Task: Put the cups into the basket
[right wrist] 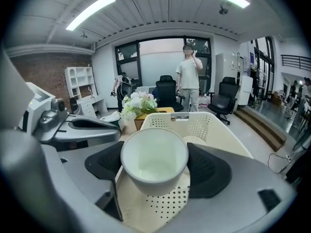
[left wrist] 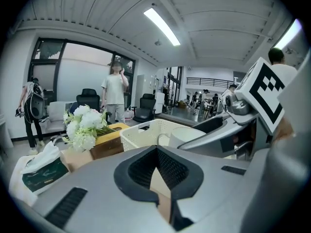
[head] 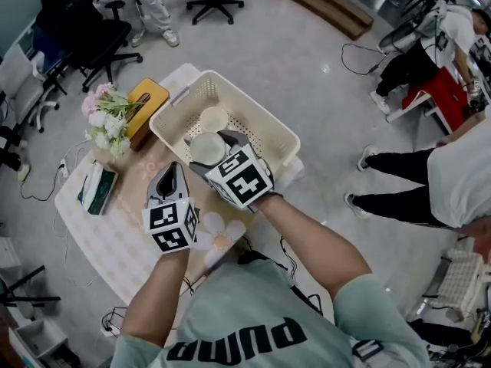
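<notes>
From above, a cream rectangular plastic basket (head: pixel 253 104) with perforated walls and rounded corners sits on a table under a pale checked cloth (head: pixel 100 236). The right gripper (head: pixel 212 152) reaches in over the basket's near rim. Its 2 dark jaws are clamped on a smooth white round cup (head: pixel 205 149), mouth up. A second cream cup (head: pixel 213 119) stands just beyond it on the basket floor, and the perforated floor to the right of both cups shows bare. The left gripper (head: pixel 170 176) hovers over the cloth just outside the basket's near left corner, beside a white flower-shaped mat (head: pixel 220 232). Along the table's left edge lie a bunch of white and pink flowers (head: pixel 106 121), a yellow box (head: pixel 147 102) and a soft green-and-white pack (head: pixel 97 186).

In the left gripper view, the left gripper (left wrist: pixel 156 149) has its ribbed black pads meeting at the tips with nothing between them. Only tan cloth shows through the diamond-shaped gap behind. Ahead are the basket (left wrist: pixel 141 130) wall, the white round cup (left wrist: pixel 187 136) and the right gripper (left wrist: pixel 228 130).

In the right gripper view, the right gripper (right wrist: pixel 154 161) presses a pad on each side of the white round cup (right wrist: pixel 154 164) over the dotted floor. I cannot tell whether its base touches. The second cream cup (right wrist: pixel 195 141) peeps out behind, and the basket's (right wrist: pixel 233 140) right wall stands well apart.
</notes>
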Tool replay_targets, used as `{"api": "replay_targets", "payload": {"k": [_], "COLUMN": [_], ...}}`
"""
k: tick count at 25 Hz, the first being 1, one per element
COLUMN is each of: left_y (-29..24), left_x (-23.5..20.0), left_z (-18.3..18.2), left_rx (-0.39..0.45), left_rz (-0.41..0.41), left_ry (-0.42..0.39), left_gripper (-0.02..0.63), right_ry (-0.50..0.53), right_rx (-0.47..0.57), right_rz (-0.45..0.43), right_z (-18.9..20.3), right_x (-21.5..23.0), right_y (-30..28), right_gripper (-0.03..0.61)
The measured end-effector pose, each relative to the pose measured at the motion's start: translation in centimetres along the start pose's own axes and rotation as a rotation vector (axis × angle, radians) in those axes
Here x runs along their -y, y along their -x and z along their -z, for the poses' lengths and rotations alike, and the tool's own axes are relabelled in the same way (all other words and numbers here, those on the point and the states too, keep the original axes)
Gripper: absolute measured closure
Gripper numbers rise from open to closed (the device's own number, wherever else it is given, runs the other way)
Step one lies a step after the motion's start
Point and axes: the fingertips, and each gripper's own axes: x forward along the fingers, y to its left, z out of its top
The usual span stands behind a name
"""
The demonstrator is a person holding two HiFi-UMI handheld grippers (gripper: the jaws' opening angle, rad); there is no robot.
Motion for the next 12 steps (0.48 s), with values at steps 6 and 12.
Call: {"api": "replay_targets", "payload": {"k": [6, 12], "left_y": [-1.2, -2.0], "left_x": [0.4, -0.2], "left_z": [0.3, 0.6], "left_rx": [-0.016, -0.026], "left_rz": [-0.002, -0.01], "left_ry": [0.007, 0.011], "left_gripper": [0.617, 0.615], "right_ry": [0.024, 0.04], "right_rx": [-0.058, -0.111], "right_rz": [-0.031, -0.026], "right_z": [2.1, 3.9], "right_x": [0.7, 2.1], "right_y": [-1.7, -3.8], "right_gripper": [0.192, 0.192]}}
